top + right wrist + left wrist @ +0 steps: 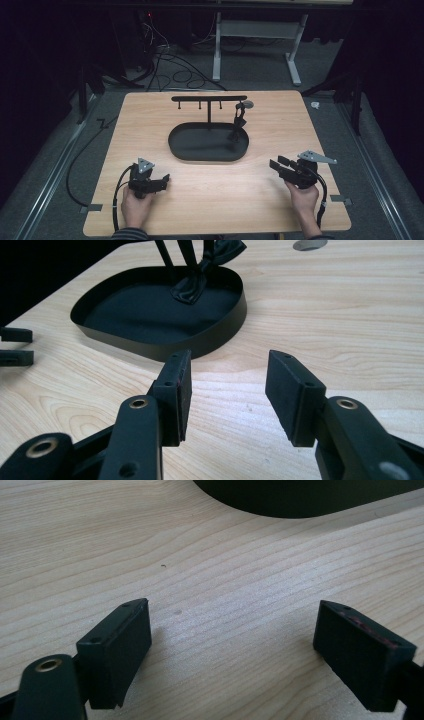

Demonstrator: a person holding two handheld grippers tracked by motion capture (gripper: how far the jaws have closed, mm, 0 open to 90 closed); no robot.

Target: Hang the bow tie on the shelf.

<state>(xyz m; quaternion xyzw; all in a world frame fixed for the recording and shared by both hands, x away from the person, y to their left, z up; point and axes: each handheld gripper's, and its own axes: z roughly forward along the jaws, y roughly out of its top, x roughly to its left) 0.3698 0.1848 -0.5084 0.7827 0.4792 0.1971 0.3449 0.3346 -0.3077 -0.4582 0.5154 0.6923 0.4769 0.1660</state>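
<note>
A black oval tray (180, 148) lies mid-table with a T-shaped rack (209, 98) rising from it. A dark strap-like item (238, 121) hangs from the rack's right end, its lower part in the tray (160, 335), seen as a glossy black strip (190, 287) in the right gripper view. My left gripper (166, 181) rests low at the front left, open, nothing between its jaws (232, 645). My right gripper (273, 165) sits at the front right, open and empty (227, 390), aimed toward the tray. The tray's rim (300, 500) shows in the left gripper view.
The wooden table (210, 200) has bare room in front of the tray. A small round grey thing (247, 104) lies behind the rack's right end. Cables (175, 70) and a white desk frame (255, 30) stand on the floor beyond the table.
</note>
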